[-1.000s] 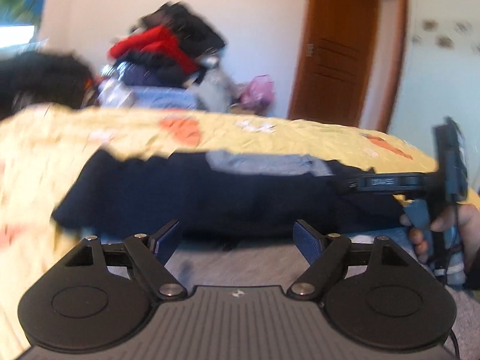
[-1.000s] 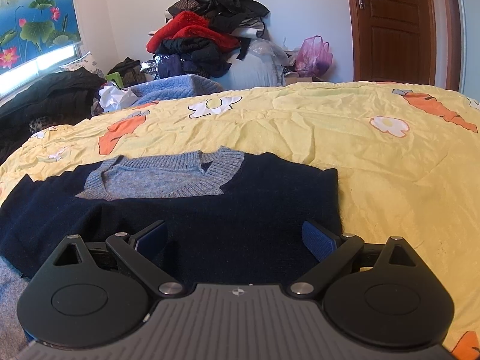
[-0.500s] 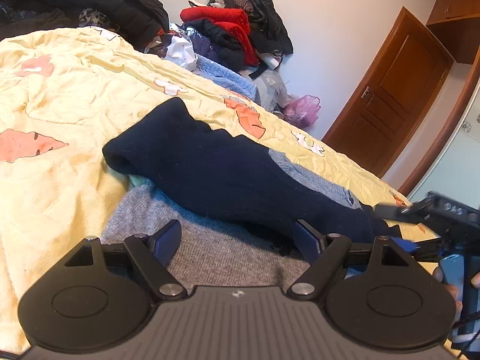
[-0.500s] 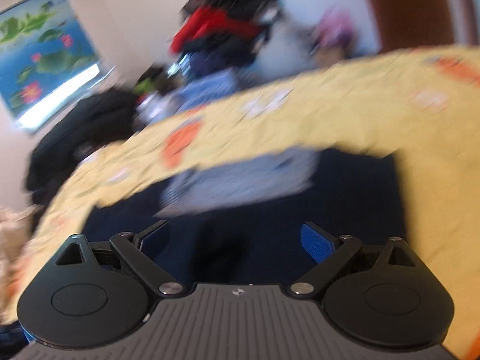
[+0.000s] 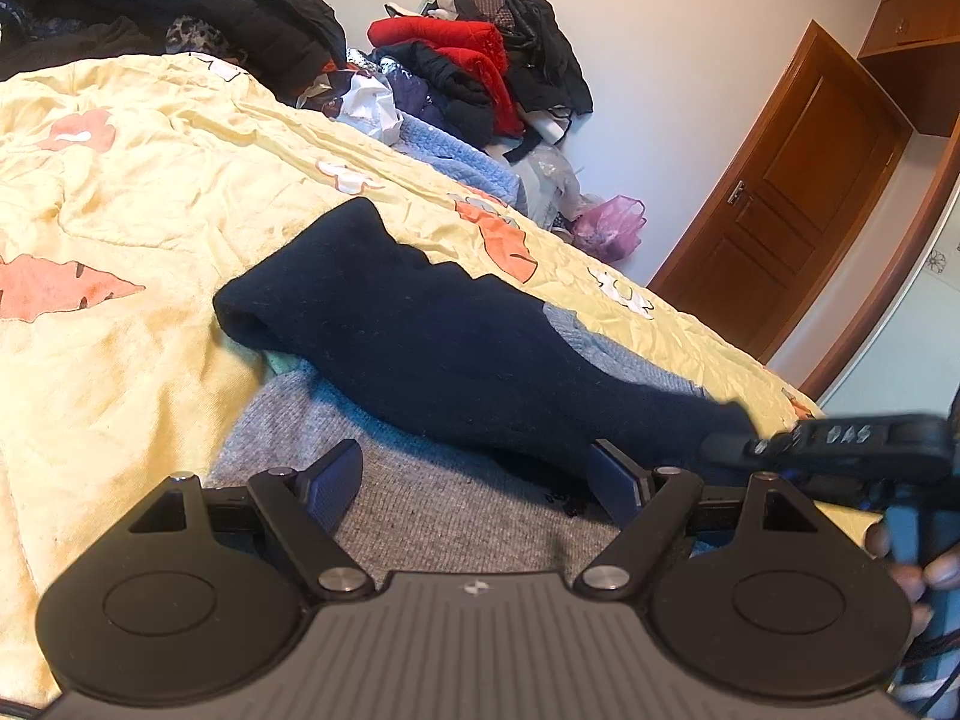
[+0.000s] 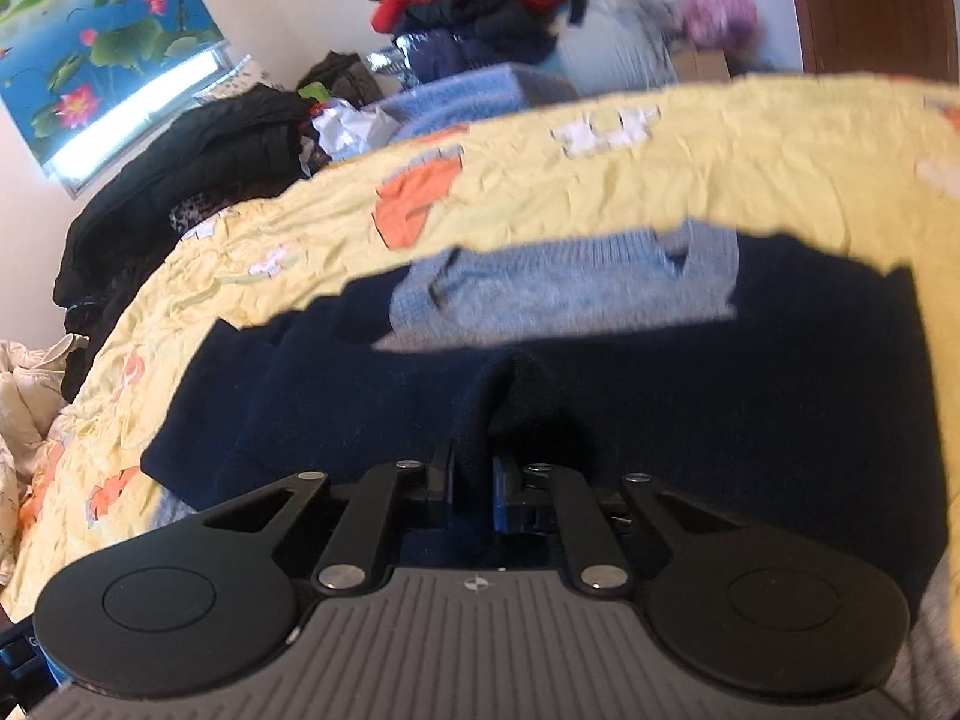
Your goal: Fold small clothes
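Right tongs [image 6: 471,495] now pinched on navy sweater [image 6: 600,396] fold, previously wide, left tongs [image 5: 480,480] remain spread wide

navy sweater [image 6: 660,396] flat, fold pinched up.

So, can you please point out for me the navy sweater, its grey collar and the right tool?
navy sweater [image 6: 690,396]: right wrist view, on the dark body fabric.
grey collar [image 6: 558,294]: right wrist view, on the grey knit at the neck.
right tool [image 6: 472,495]: right wrist view, between the fingertips, shut on a sweater fold.
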The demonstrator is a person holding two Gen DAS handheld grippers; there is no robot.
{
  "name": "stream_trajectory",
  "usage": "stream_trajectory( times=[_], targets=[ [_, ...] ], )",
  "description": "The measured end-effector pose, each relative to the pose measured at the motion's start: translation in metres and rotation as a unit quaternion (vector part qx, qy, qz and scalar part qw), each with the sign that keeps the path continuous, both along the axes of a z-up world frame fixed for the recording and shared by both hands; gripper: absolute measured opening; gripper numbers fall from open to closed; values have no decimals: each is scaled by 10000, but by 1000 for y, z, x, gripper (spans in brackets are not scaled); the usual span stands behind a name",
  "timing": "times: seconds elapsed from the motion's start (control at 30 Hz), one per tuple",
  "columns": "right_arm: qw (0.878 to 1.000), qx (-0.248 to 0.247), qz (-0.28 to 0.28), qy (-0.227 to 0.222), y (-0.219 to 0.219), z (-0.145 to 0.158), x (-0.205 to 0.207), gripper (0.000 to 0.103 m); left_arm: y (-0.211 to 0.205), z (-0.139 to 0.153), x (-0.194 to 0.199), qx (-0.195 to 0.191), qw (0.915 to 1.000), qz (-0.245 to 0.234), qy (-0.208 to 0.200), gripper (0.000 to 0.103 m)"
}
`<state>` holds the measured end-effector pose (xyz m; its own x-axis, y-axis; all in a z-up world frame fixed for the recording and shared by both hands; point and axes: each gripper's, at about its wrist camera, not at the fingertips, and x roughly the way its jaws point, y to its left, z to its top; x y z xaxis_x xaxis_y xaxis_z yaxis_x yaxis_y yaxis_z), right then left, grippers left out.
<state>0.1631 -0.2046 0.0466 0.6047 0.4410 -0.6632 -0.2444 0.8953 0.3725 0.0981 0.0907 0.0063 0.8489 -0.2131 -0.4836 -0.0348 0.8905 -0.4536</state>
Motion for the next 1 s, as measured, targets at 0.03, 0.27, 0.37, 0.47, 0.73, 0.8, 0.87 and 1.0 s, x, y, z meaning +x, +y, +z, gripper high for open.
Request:
stream_trajectory(
  times=[0.03,0.27,0.37,0.47,0.73,0.8,0.87,1.0],
  targets=[
    [9999,-25,35,-102,-1,6,0,18,0,0,0,3,10000,4,0,82],
    [9978,-512,-28,-417,-38,42,13,18,0,-1,0,14,10000,11,10,82],
    [9964,-727,-301,-325,-68,37,15,18,0,-1,0,16,10000,10,11,82],
    [9954,-697,-614,-228,-98,26,13,18,0,-1,0,26,10000,6,17,82],
    [9952,-588,-774,-50,-116,1,8,18,-2,0,-1,109,9999,7,39,83],
    [9955,-570,-762,-45,-115,1,10,18,-3,0,-1,125,9999,9,43,83],
    [9955,-570,-759,-21,-116,0,11,18,-3,1,-1,133,9999,7,46,83],
    [9956,-468,-796,168,-120,-8,12,21,-3,1,-1,131,9999,6,46,83]
  ],
)
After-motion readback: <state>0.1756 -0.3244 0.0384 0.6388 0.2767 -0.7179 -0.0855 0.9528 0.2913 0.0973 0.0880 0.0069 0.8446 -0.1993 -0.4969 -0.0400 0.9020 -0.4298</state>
